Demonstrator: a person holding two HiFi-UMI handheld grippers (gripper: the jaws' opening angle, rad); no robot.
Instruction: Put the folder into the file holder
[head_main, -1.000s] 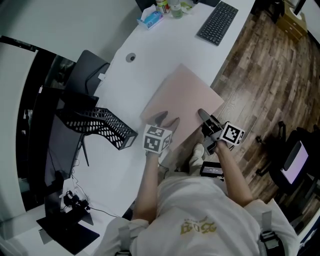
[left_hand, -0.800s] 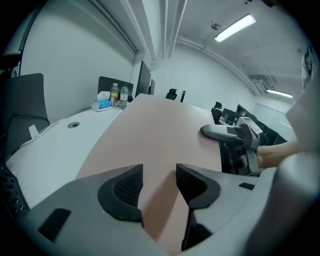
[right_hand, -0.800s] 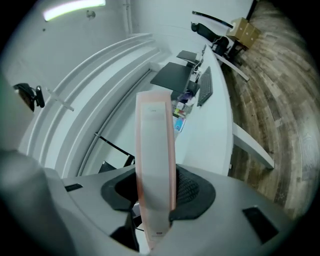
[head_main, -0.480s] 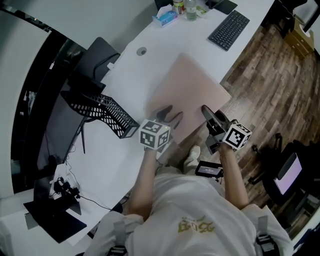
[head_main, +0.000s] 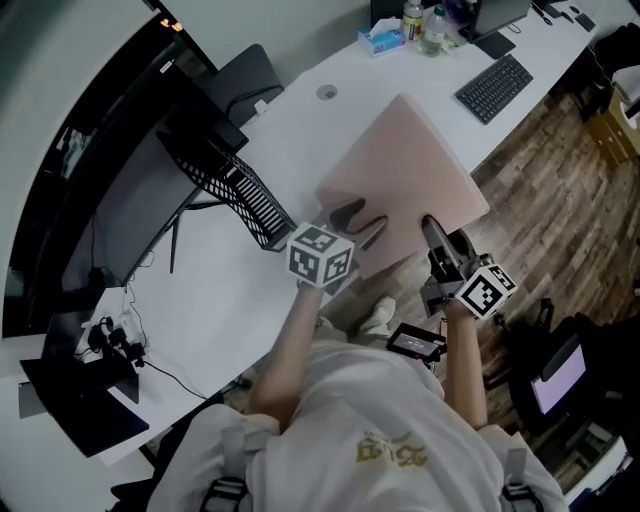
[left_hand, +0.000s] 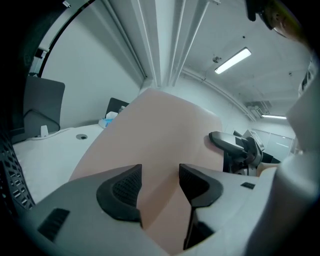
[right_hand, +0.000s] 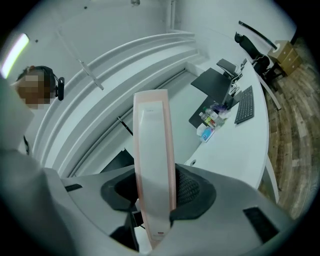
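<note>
Since the earlier frame the folder (head_main: 405, 170) had come up off the desk (head_main: 290, 130), and both grippers had risen with it. It was held in the air over the desk's near edge, in front of the person, its broad pink face turned up toward the head camera. One corner pointed away toward the keyboard (head_main: 494, 88), and the opposite corner lay back at the grippers. Its sides looked nearly equal from above, so its long axis could not be told for sure.

The right gripper (head_main: 432, 228) held the folder's near right edge. In the right gripper view the folder stood edge-on and upright, and the pads (right_hand: 192, 189) were clamped on it. The left gripper (head_main: 358, 222) lay over the folder's near left part with its jaws apart. They had just been opening, and the pink face showed behind and between them with nothing pinched.

Both forearms reached forward from the body, the left (head_main: 290, 340) slanting in toward the folder and the right (head_main: 462, 360) straighter.

The black mesh file holder (head_main: 235, 190) stood on the desk to the folder's left, apart from it.
</note>
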